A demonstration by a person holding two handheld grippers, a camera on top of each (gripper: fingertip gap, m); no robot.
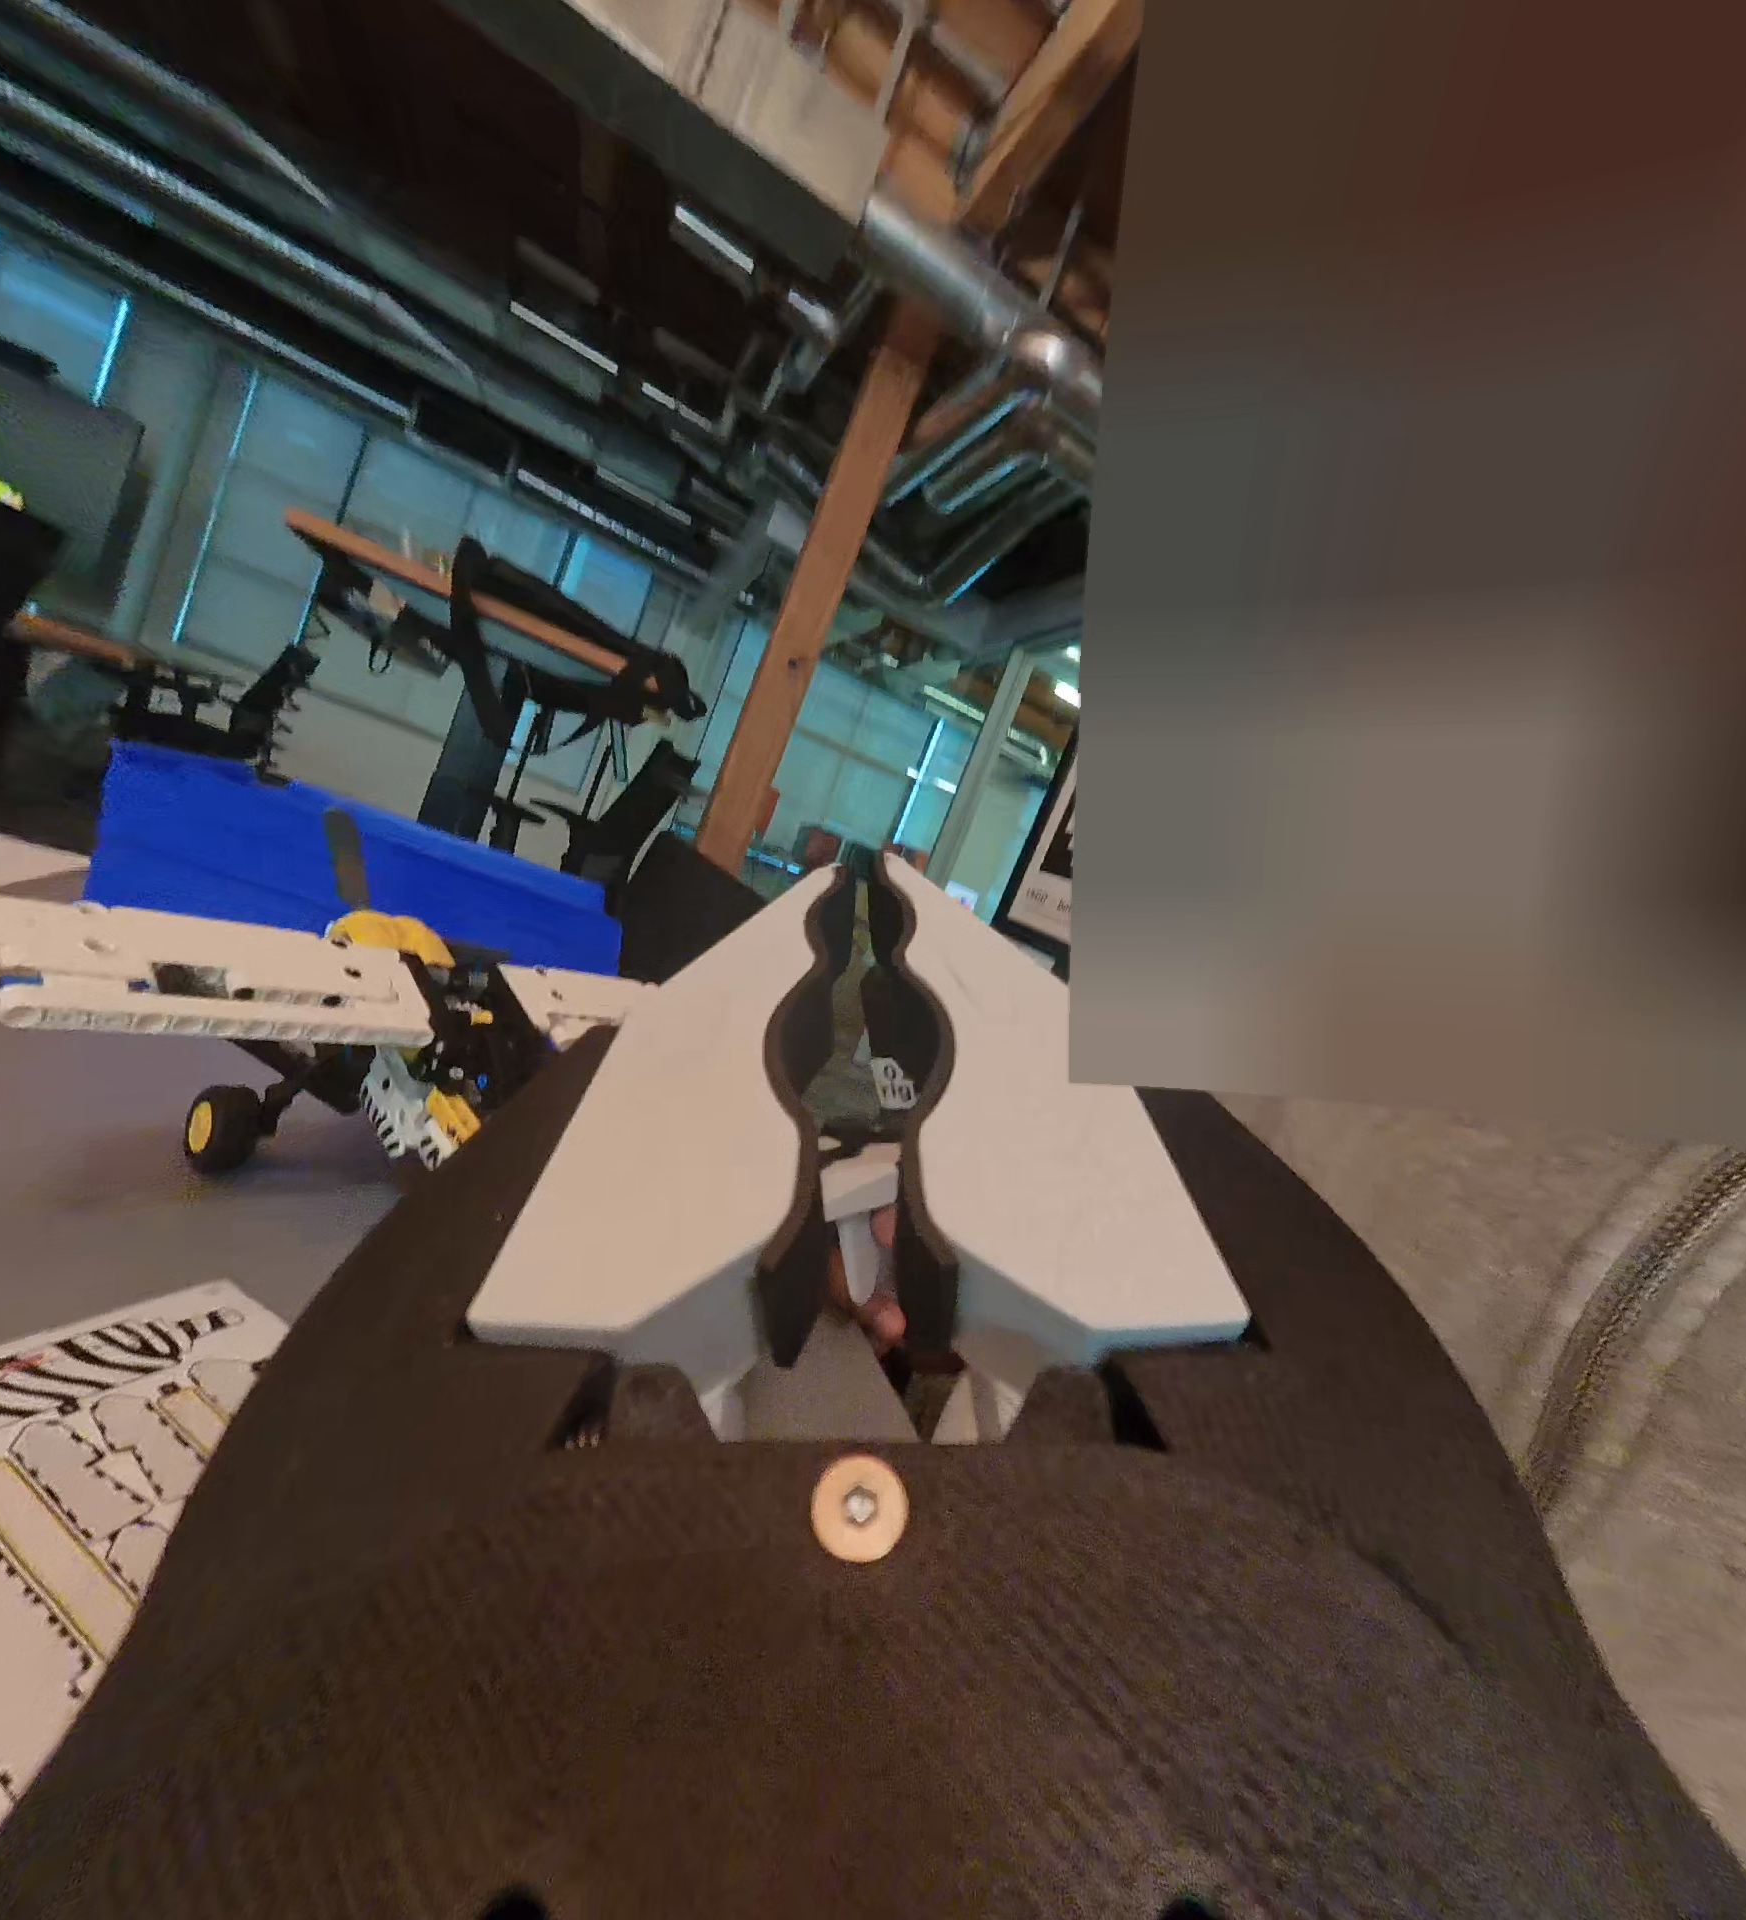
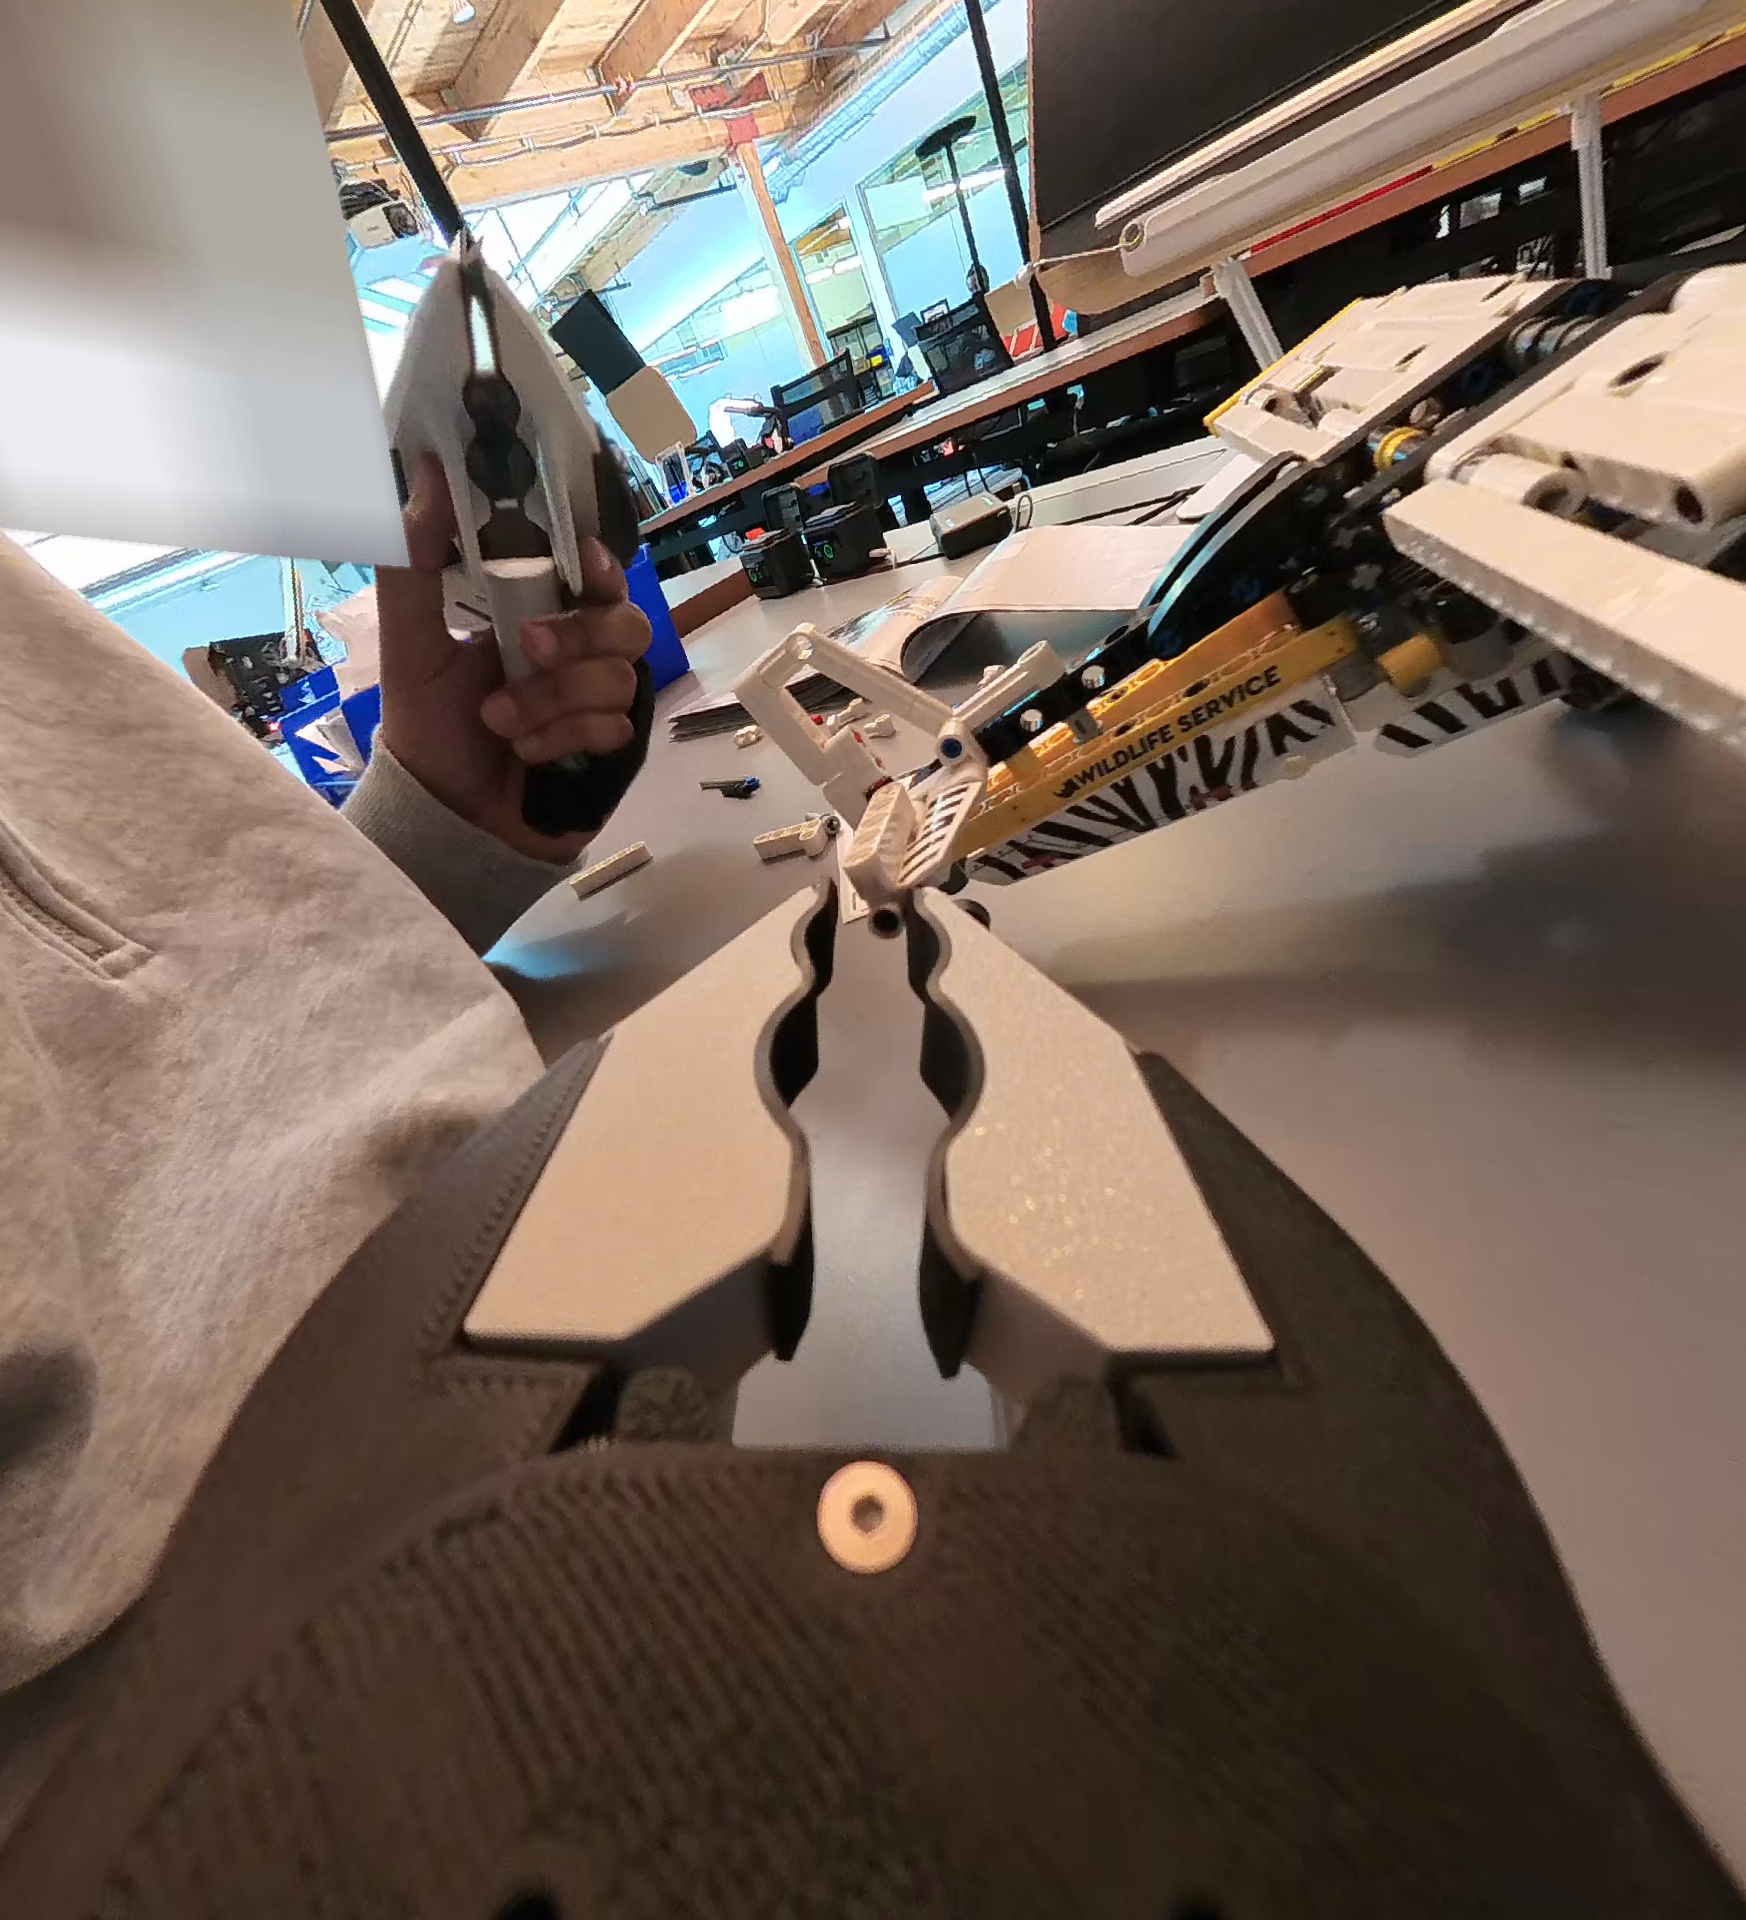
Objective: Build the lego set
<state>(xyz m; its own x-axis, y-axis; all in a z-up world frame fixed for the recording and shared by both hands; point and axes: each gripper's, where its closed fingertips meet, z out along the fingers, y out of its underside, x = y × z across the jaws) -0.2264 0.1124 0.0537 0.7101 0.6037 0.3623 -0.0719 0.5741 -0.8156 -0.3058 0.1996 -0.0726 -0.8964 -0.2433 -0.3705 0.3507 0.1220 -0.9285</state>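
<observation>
The Lego plane (image 2: pixel 1170 743), yellow and white with zebra stripes, stands on the grey table (image 2: pixel 1316 1039). My right gripper (image 2: pixel 876 916) is at its near end, with the jaws closed to a narrow gap on a small white Lego piece (image 2: pixel 884 904) that has a dark pin hole. My left gripper (image 1: pixel 861 873) is shut and looks empty. It is held up in the air and points away from the table. It also shows in the right wrist view (image 2: pixel 466 255), raised in a hand. The plane also shows in the left wrist view (image 1: pixel 225 982), at the left.
A blue bin (image 1: pixel 329 862) stands behind the plane. A sticker sheet (image 1: pixel 48 1475) lies at the near left. Loose white pieces (image 2: pixel 611 869) and an open instruction booklet (image 2: pixel 1014 592) lie on the table. A person's grey sleeve (image 2: pixel 173 987) fills the left. Across from one pair of fingers to the other is roughly 20 cm.
</observation>
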